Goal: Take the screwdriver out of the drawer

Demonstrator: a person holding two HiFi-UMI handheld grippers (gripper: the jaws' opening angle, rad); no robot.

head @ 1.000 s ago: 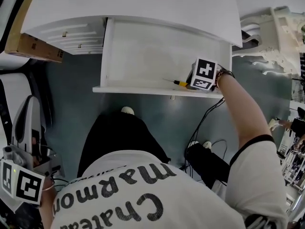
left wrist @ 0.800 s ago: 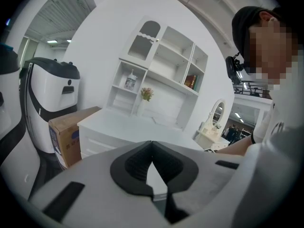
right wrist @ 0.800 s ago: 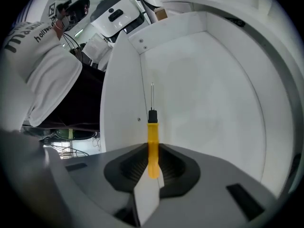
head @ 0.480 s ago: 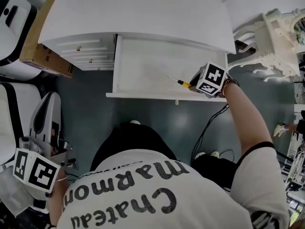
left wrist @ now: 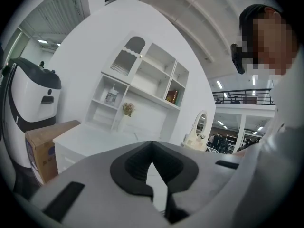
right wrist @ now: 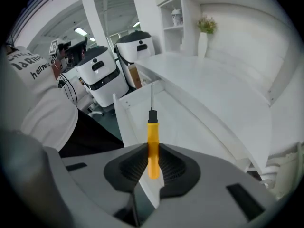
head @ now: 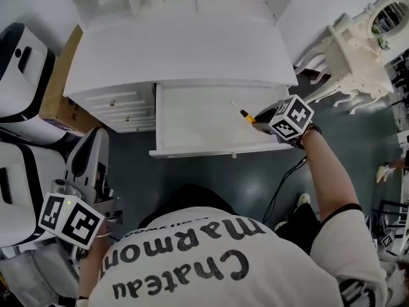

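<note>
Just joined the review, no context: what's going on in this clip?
A person is working with a handheld tool in each hand at a white desk whose drawer is pulled open. The right tool is shut on the yellow handle of a screwdriver and holds it over the right side of the open drawer, shaft pointing away from the jaws. The left tool is shut and empty, held off at the person's left side, away from the drawer.

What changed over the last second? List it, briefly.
The right gripper lifted the screwdriver up from the drawer, jaws still clamped on its yellow handle. The left gripper, shut and empty, rose at the person's side. The drawer stayed open.
</note>
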